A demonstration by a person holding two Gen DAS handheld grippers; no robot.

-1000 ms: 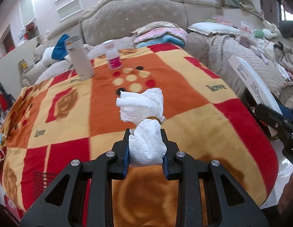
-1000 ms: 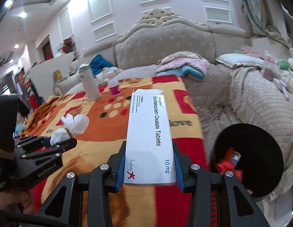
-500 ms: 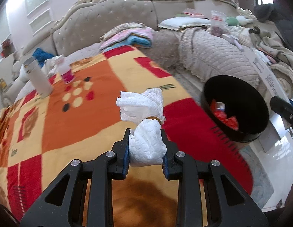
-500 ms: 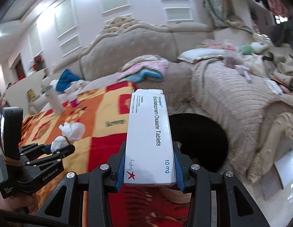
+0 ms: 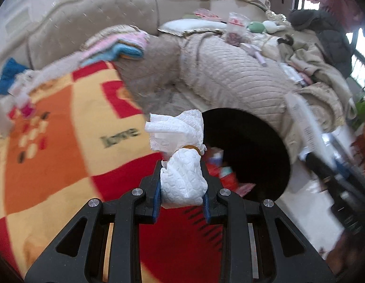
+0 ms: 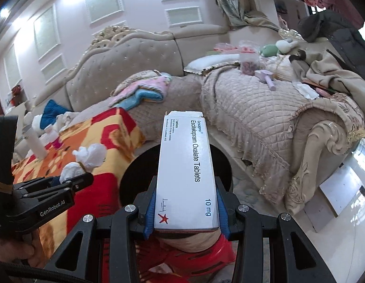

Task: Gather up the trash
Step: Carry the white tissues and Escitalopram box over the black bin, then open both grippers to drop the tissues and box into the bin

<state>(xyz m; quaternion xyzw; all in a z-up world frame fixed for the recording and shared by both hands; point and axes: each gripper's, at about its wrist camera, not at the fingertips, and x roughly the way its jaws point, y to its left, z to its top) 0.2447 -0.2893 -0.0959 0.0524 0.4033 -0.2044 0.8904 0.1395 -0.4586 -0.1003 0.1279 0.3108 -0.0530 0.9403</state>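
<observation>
Both views have swung from the blanket-covered table point(image 5: 64, 122) toward the black bin point(image 5: 253, 146), now past the table's edge. Red wrappers point(image 5: 227, 176) lie inside. The left gripper point(image 5: 181, 188) clamps a crumpled tissue point(image 5: 180, 160); the right gripper point(image 6: 186, 210) clamps a white tablet box point(image 6: 186, 172) above the bin.

Table under a red, orange and yellow patterned blanket point(image 6: 93, 141); on it, well away from the black bin point(image 6: 140, 176): a tall pale bottle point(image 6: 35, 142) upright, a small pink-labelled bottle point(image 6: 52, 136) just beside it. Floor point(image 6: 347, 202), pale and glossy: the black bin stands against the table's edge, red wrappers point(image 5: 226, 176) inside.
</observation>
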